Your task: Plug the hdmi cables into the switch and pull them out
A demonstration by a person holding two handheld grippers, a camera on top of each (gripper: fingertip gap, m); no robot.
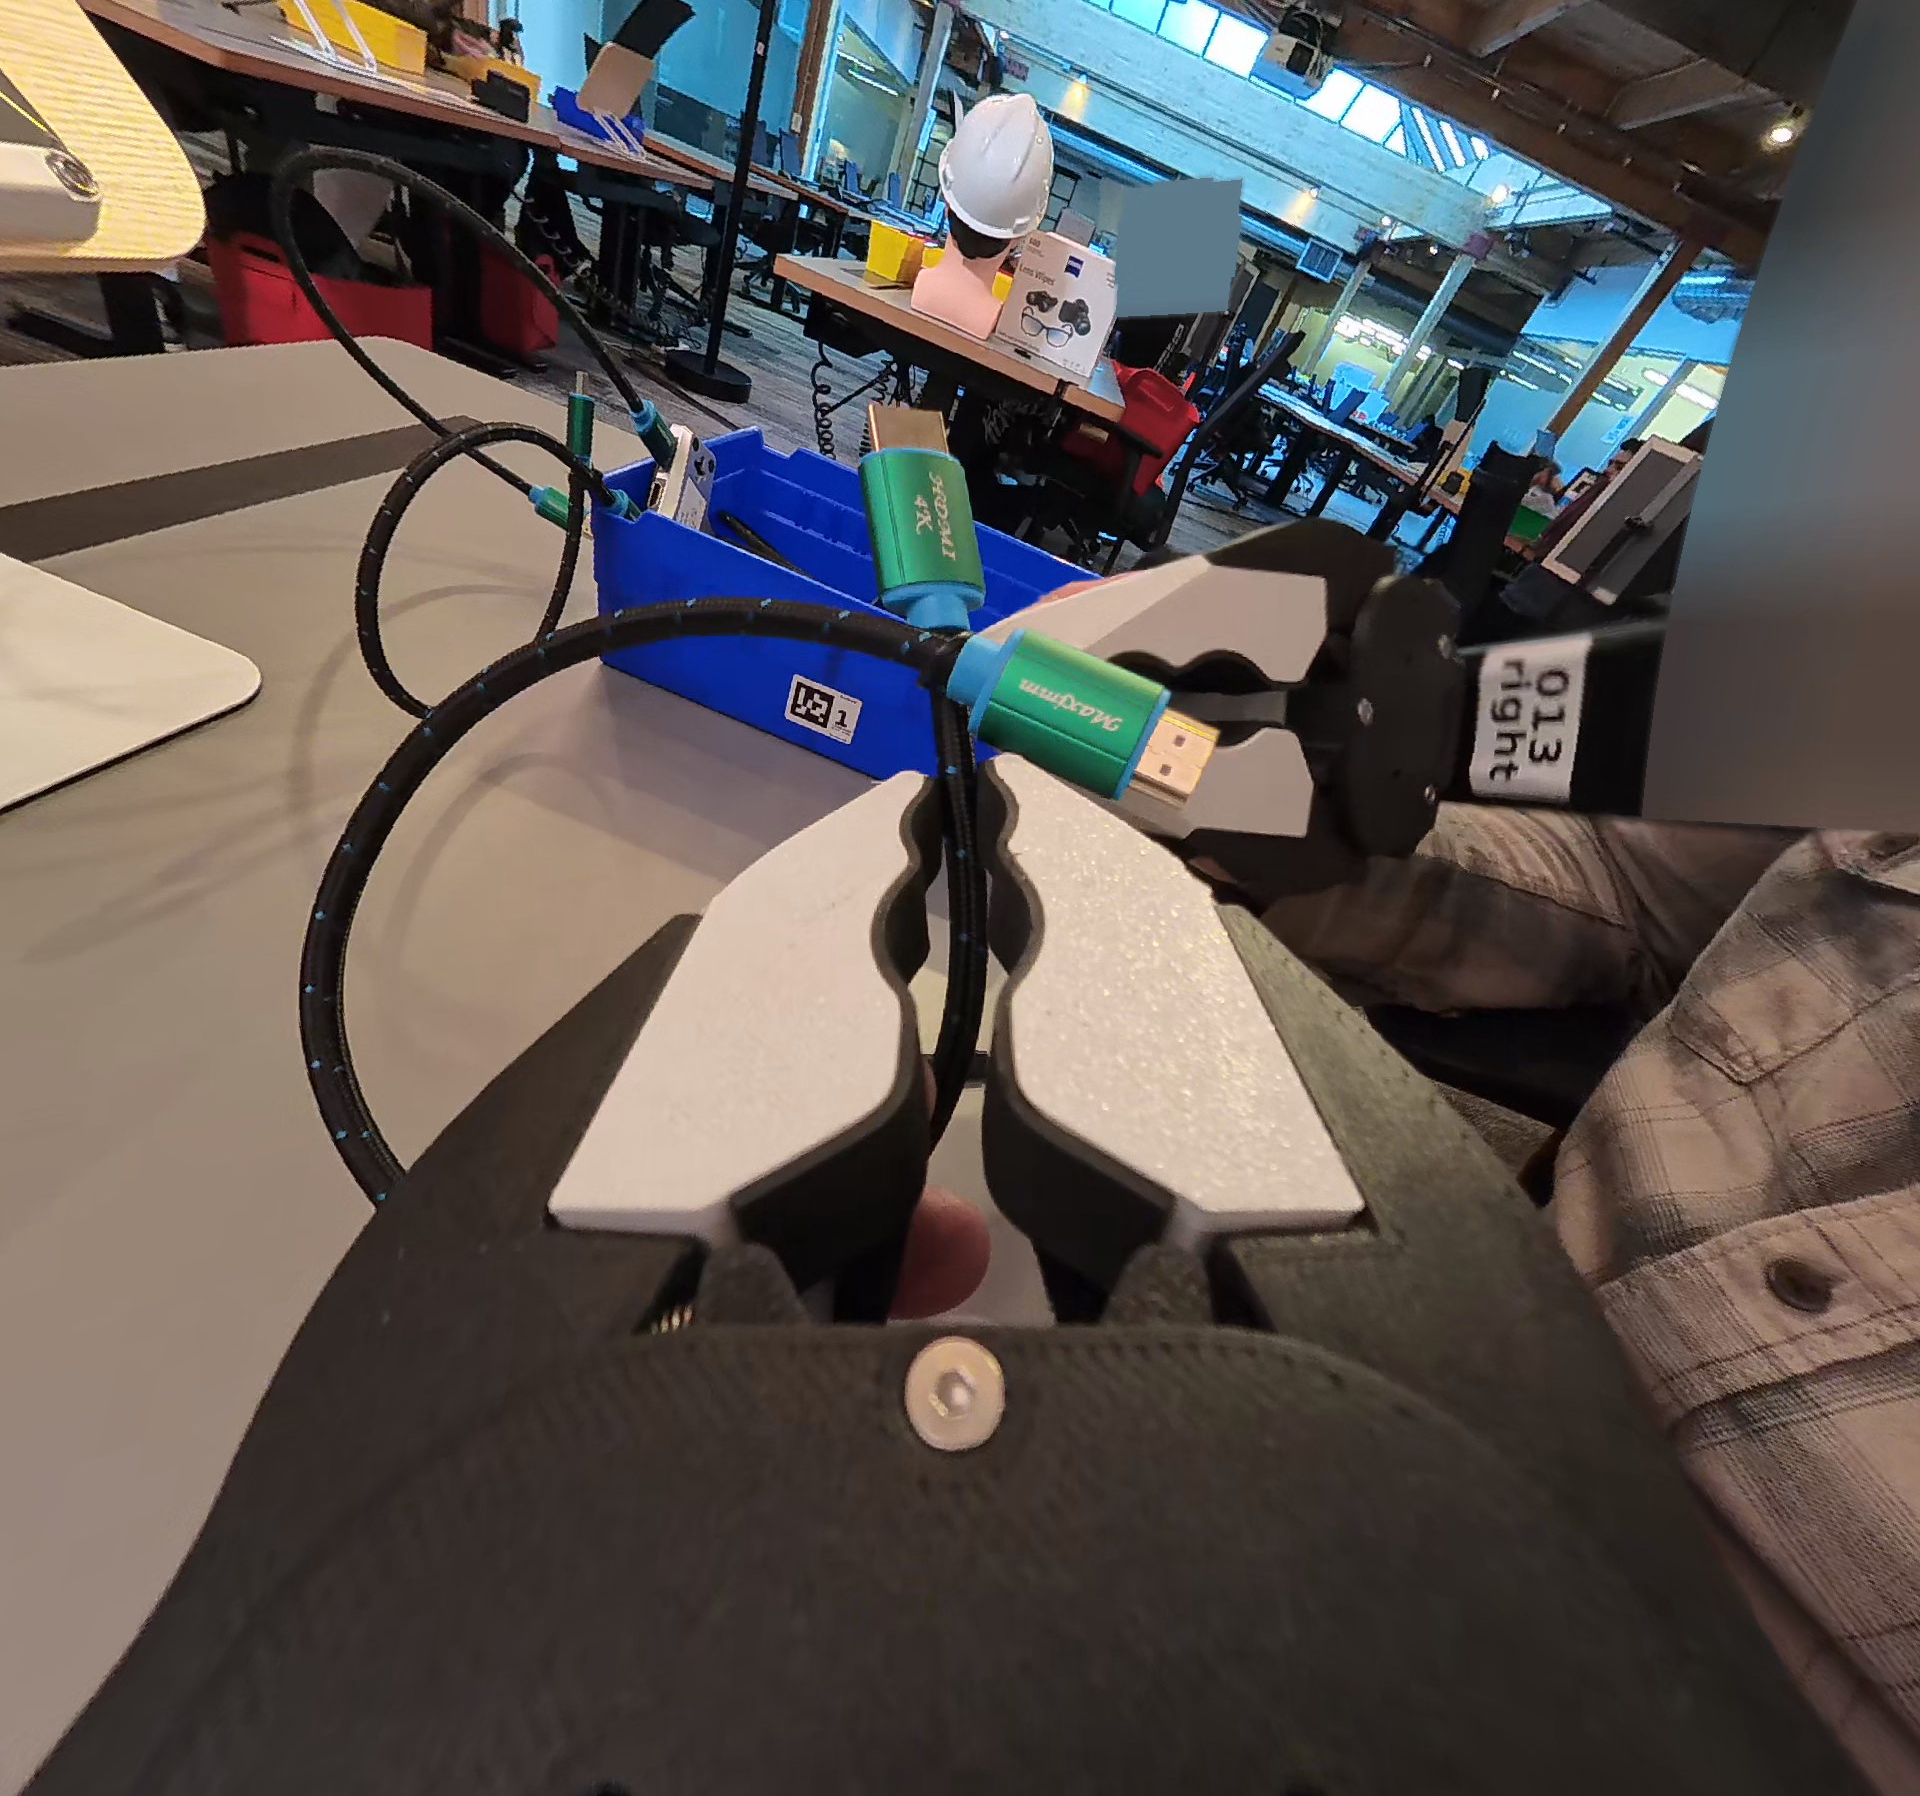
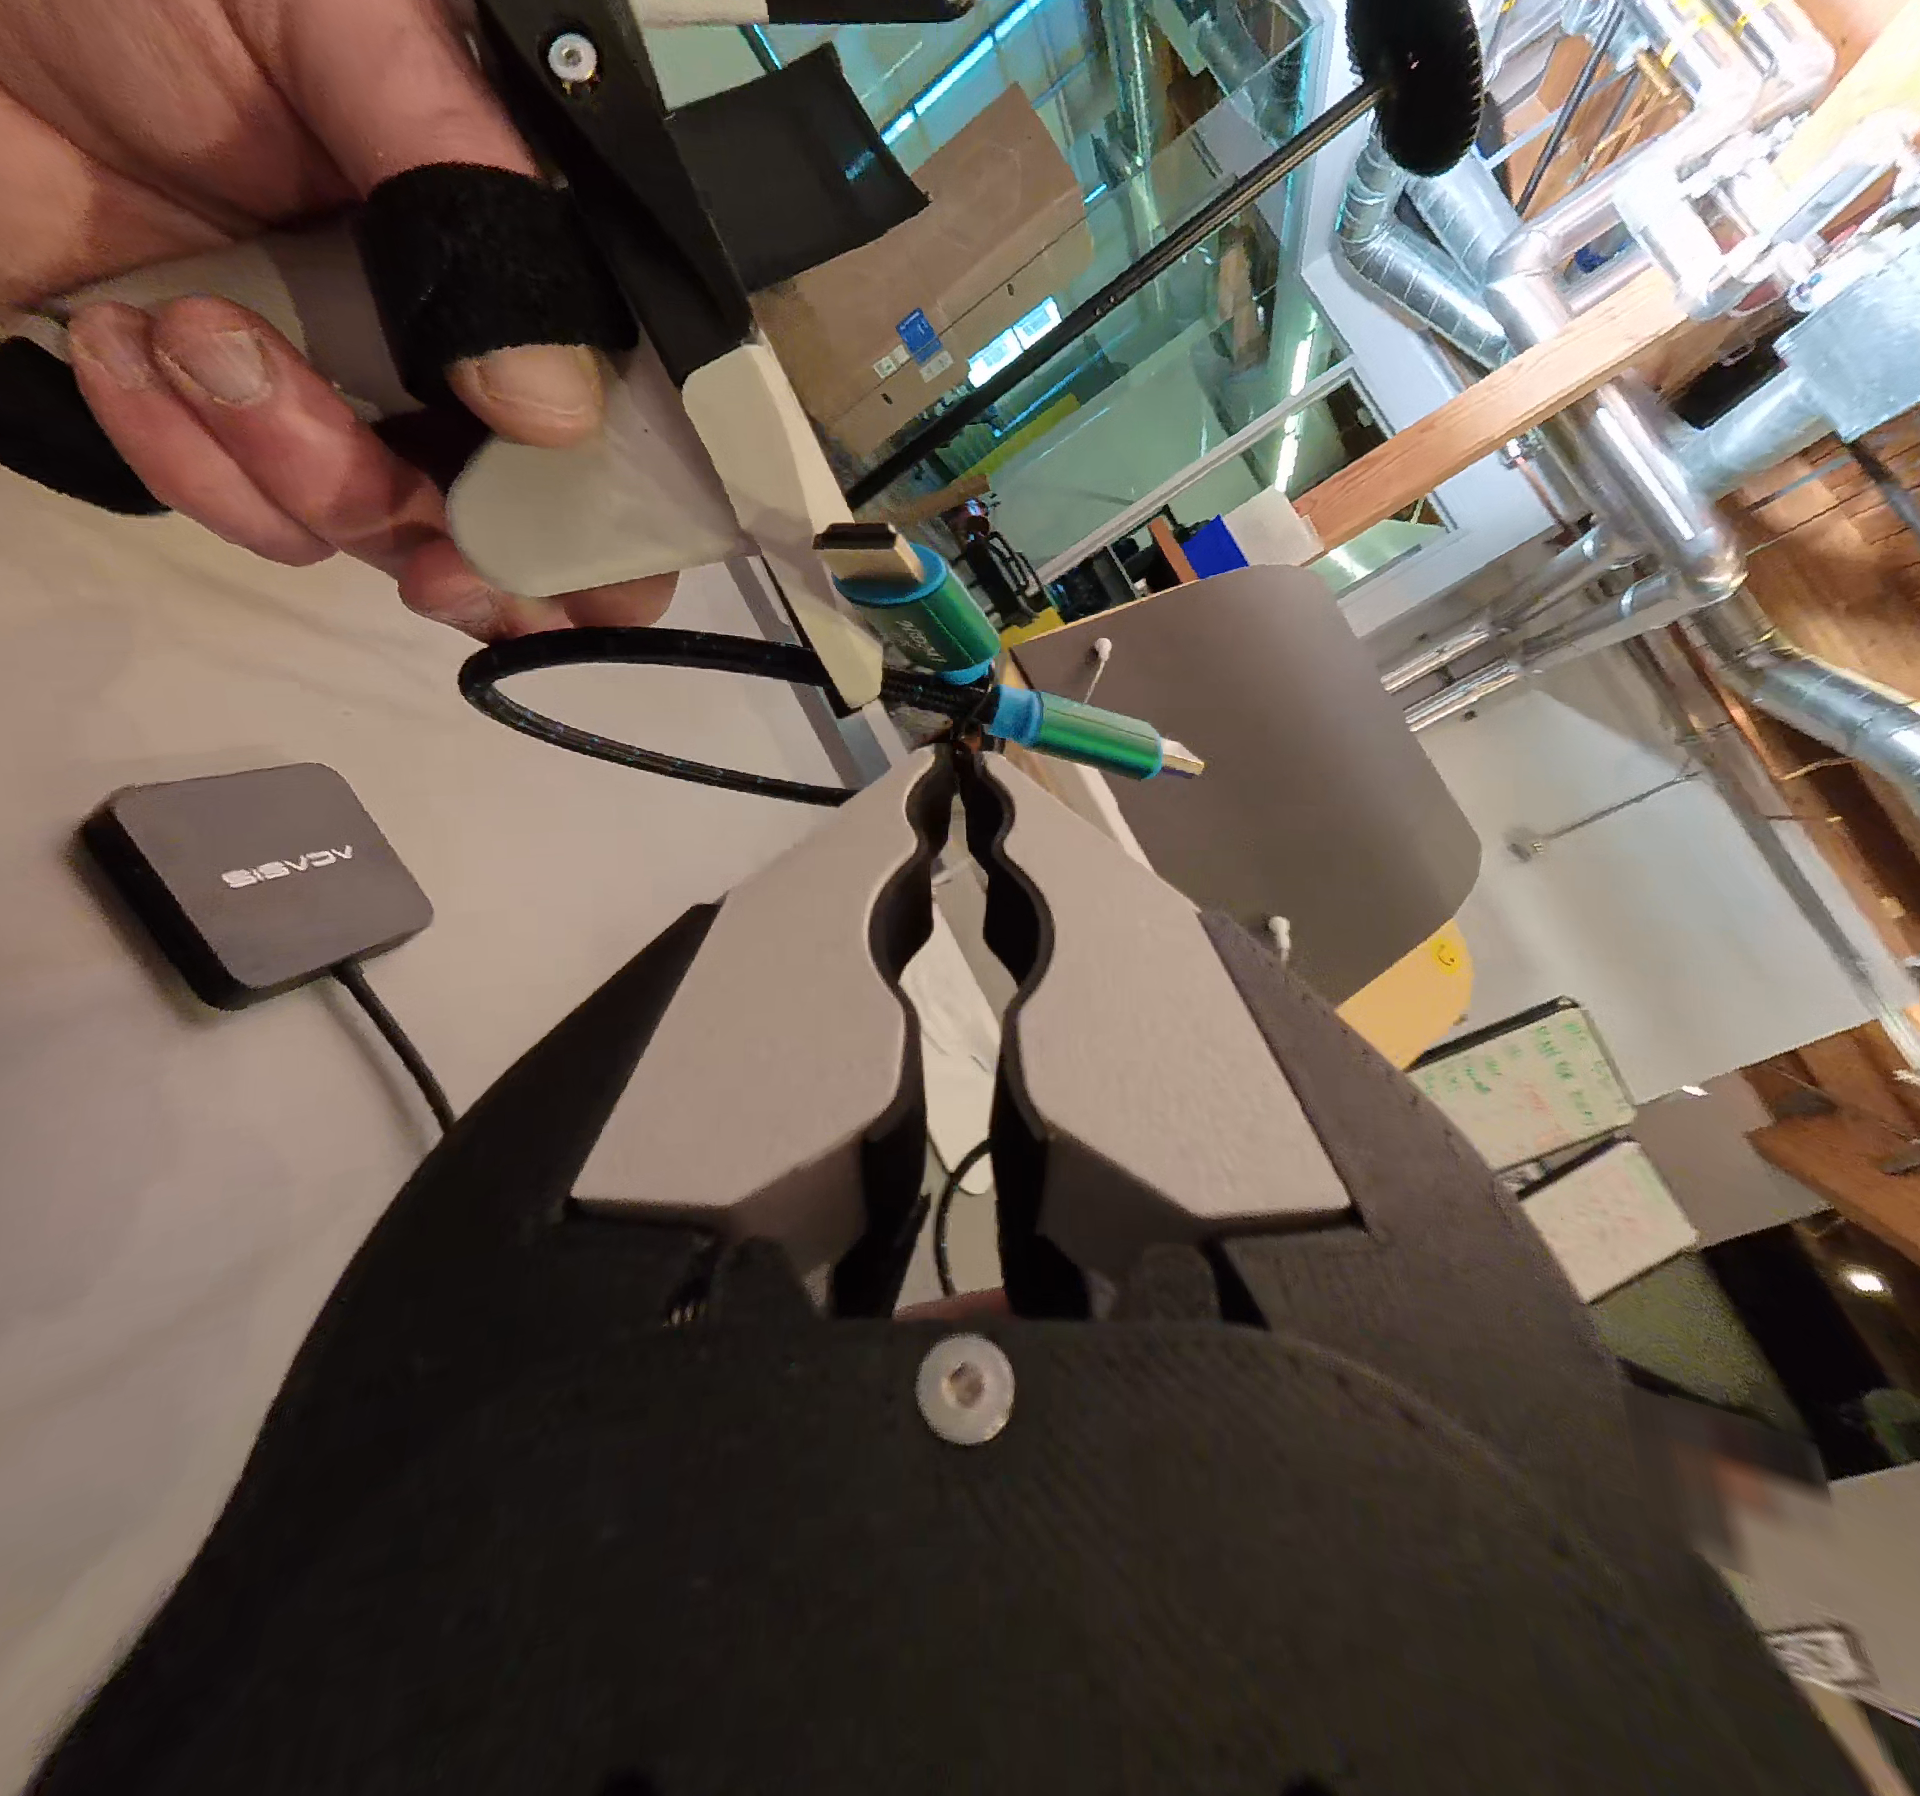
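Left wrist view: your left gripper [image 1: 961, 801] clenched on braided HDMI cable [image 1: 343, 873] just behind its two green plugs [image 1: 1070, 728]; loop hung above grey table [image 1: 208, 1071], before blue bin [image 1: 727, 634].

Right wrist view: your right gripper [image 2: 961, 790] pinched same cable below plugs; black switch [image 2: 255, 879] lay on table, well apart.

Grey scalloped fingers [image 1: 821, 998] on black printed bodies, silver screw [image 1: 954, 1400], plaid sleeve [image 1: 1756, 1175].
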